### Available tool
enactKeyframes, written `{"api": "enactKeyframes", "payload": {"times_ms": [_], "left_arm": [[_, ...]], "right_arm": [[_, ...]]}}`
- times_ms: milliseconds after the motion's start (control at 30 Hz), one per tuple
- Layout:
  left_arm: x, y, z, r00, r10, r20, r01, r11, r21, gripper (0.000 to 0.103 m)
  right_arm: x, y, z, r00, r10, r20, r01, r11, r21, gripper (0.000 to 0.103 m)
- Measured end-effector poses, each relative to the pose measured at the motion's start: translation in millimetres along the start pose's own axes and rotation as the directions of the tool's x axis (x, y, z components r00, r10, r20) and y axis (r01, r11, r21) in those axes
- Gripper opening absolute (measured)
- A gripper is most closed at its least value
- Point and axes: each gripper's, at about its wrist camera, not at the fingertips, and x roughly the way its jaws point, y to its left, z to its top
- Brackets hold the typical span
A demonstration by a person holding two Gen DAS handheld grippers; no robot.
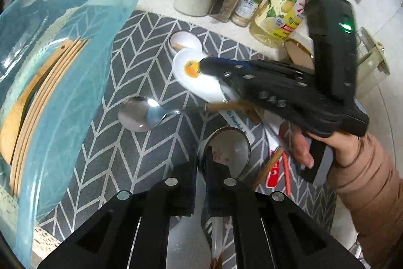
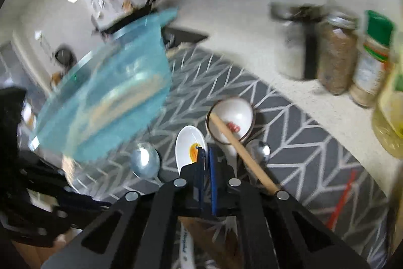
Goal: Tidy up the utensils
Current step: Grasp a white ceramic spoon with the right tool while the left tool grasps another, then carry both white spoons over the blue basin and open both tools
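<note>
On the grey chevron mat (image 1: 141,47) lies a white ceramic spoon with an orange picture (image 1: 201,85) (image 2: 187,145). My right gripper (image 1: 201,64) (image 2: 207,153) is shut on its rim. My left gripper (image 1: 204,168) is shut on a white spoon with a brown rim (image 1: 226,150), whose handle runs back between the fingers. A metal spoon (image 1: 141,112) (image 2: 146,160) lies on the mat beside them. A tilted blue translucent container (image 1: 75,54) (image 2: 108,92) at the left holds wooden utensils (image 1: 40,92).
Another brown-rimmed white spoon (image 2: 230,117) with a wooden stick (image 2: 241,150) across it lies further back, a second metal spoon (image 2: 260,150) beside it. Red sticks (image 1: 286,173) lie at the right. Spice jars (image 1: 229,1) and an oil bottle (image 1: 284,6) line the wall. A hand (image 1: 340,150) holds the right gripper.
</note>
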Motion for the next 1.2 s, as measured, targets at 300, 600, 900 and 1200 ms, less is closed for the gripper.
{"api": "enactKeyframes", "payload": {"times_ms": [300,600,900,1200], "left_arm": [[-15.7,-6.6,6.6,0.995,-0.072,0.065,0.07,0.997,0.029,0.006],[-85.2,-8.4,27.3,0.972,-0.185,0.146,0.178,0.982,0.058,0.006],[-191.3,38.8,59.7,0.928,-0.252,0.274,0.225,0.966,0.126,0.006],[-249.4,150.4,93.9,0.955,-0.18,0.236,0.131,0.969,0.208,0.006]], "right_arm": [[-89.0,-11.6,-14.1,0.936,-0.113,0.334,0.035,0.972,0.23,0.004],[-155.4,19.0,-1.0,0.879,-0.214,0.427,0.093,0.953,0.288,0.004],[-176.1,99.3,50.7,0.803,-0.26,0.536,0.106,0.948,0.301,0.004],[-100.9,179.7,87.9,0.797,-0.269,0.541,0.035,0.915,0.402,0.004]]}}
